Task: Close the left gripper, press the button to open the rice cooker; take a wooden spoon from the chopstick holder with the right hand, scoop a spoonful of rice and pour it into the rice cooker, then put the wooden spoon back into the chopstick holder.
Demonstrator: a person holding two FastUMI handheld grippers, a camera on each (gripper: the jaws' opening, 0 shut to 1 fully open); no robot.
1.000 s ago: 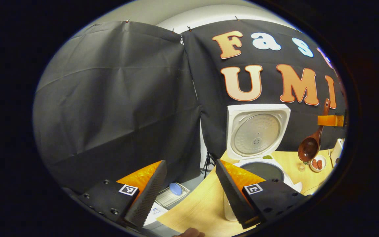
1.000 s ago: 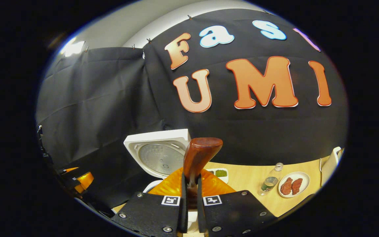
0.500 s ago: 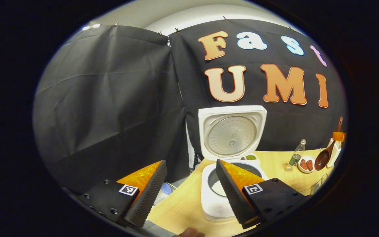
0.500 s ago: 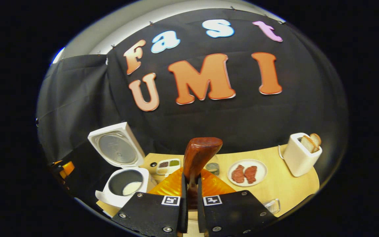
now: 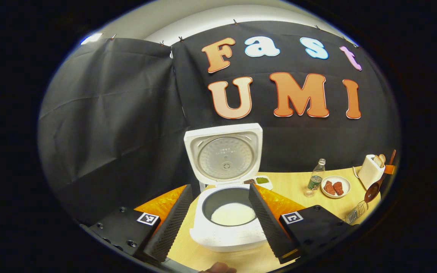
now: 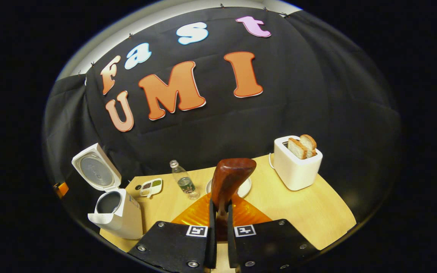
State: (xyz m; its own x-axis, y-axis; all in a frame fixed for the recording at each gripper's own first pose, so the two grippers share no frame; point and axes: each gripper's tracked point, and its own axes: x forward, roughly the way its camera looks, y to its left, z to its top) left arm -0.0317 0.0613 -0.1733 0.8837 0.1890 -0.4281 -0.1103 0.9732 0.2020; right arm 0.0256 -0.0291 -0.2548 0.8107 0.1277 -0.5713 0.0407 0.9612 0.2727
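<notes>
The white rice cooker (image 5: 228,237) stands open with its lid (image 5: 224,155) upright, and white rice (image 5: 233,213) lies in the pot. My left gripper (image 5: 219,191) is open just in front of it, one finger on each side of the pot, touching nothing. My right gripper (image 6: 218,214) is shut on the handle of the wooden spoon (image 6: 229,178), above the table and well right of the cooker (image 6: 117,216). At the far right of the left gripper view, the spoon's bowl (image 5: 371,192) hangs down over a wire holder (image 5: 356,212).
On the wooden table (image 6: 317,216) stand a white toaster (image 6: 296,167) with bread slices, a small bottle (image 6: 183,182), a divided seasoning dish (image 6: 150,187) and a plate of red meat (image 5: 335,186). The table's front edge lies just below the cooker.
My right gripper has carried the spoon from over the cooker to the right side of the table. The left gripper has swung so that the open cooker now sits between its fingers.
</notes>
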